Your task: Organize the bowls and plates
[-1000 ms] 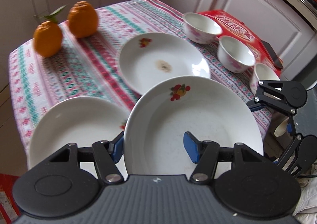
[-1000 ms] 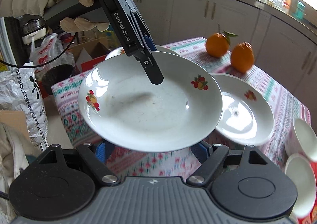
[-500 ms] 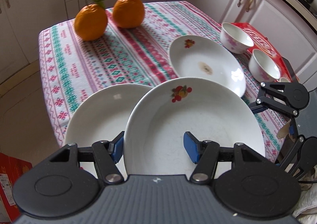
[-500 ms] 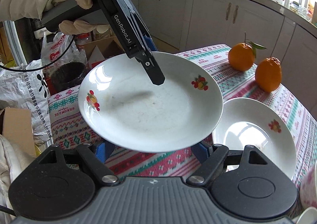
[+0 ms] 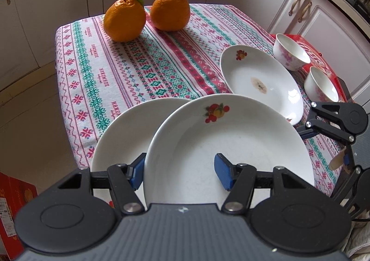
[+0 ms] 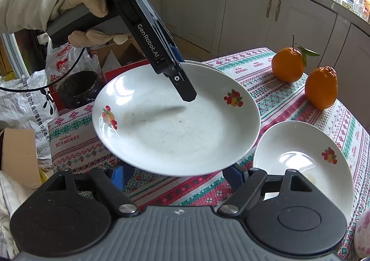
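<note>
1. The left gripper's (image 5: 179, 173) fingers (image 5: 222, 174) are clenched across the near rim of a plate (image 5: 233, 145), one inside, one outside.
2. The right gripper's (image 6: 178, 174) fingers (image 6: 233, 176) are spread beneath that plate's edge; whether contact is made cannot be told.
3. The plate is held above the counter's (image 5: 129, 71) near edge, overlapping a second plate (image 5: 124, 131).
4. A third plate (image 5: 259, 80) lies rightward, two bowls (image 5: 291, 55) beyond it.
5. Open cloth is left before two oranges (image 5: 124, 19).
</note>
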Demonstrator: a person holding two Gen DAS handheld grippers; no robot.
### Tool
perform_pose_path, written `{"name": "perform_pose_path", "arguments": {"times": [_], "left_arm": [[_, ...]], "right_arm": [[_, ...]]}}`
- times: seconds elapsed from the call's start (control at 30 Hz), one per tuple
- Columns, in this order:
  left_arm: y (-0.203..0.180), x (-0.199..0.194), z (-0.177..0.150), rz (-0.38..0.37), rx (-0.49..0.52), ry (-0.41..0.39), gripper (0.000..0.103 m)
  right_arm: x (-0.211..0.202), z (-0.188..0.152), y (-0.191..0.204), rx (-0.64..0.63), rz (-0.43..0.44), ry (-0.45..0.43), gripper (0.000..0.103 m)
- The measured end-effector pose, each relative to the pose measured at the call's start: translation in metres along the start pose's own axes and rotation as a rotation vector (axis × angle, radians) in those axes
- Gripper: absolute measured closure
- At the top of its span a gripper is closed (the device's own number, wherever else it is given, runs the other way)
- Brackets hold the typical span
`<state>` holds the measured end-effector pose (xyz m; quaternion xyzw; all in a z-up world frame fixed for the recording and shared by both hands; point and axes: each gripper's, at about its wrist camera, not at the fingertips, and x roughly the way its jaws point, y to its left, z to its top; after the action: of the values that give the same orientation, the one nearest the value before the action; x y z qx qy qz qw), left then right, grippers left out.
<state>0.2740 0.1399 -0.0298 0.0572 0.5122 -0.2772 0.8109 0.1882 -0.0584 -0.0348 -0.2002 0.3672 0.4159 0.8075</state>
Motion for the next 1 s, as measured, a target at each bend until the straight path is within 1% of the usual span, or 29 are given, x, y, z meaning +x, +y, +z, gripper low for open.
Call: {"name": "perform_pose_path", "arguments": {"times": [0.67, 1.0], "left_arm": [[0.013, 0.014, 0.001, 0.017, -0.02, 0.022, 0.041], [0.016, 0.017, -0.001, 0.034, -0.017, 0.034, 0.041]], "right_arm": [[0.01, 0.013, 0.001, 0.043, 0.001, 0.035, 0.017], [0.01, 0.015, 0.001, 0.06, 0.01, 0.03, 0.017]]}}
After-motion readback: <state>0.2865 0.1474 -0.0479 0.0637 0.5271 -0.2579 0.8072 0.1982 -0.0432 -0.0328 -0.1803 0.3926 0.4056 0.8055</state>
